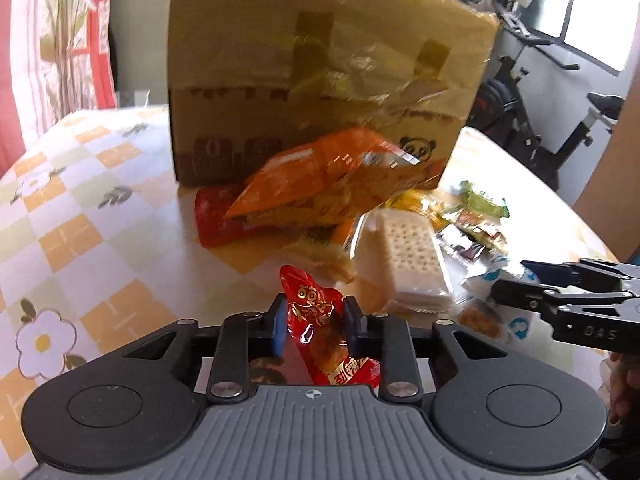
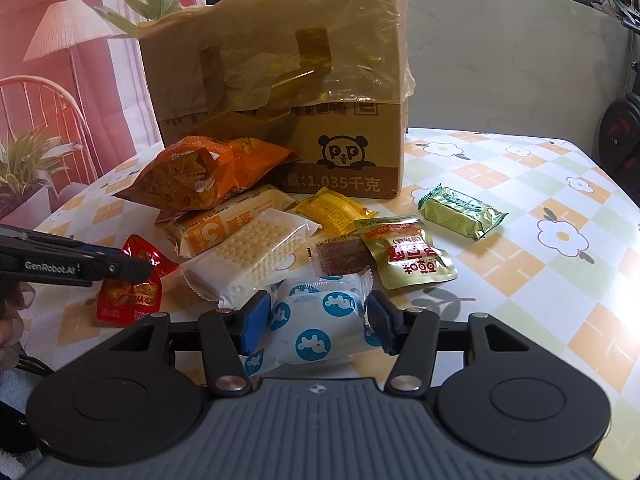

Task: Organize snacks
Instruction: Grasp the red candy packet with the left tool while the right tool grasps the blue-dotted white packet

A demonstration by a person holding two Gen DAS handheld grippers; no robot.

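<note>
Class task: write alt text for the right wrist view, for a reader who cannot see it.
A hand-held gripper straddles a white and blue packet on a floral tablecloth. Beyond lie more snacks before a cardboard box; at left, another gripper reaches a red packet.

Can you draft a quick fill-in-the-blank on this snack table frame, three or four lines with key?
1. The left gripper is closed on a small ____ snack packet.
2. The white packet with blue mouse prints lies between the fingers of the ____ gripper.
3. The cardboard box shows a ____ face logo on its front.
4. The orange chip bag lies on the table in front of the ____.

Missing words: red; right; panda; cardboard box
</note>
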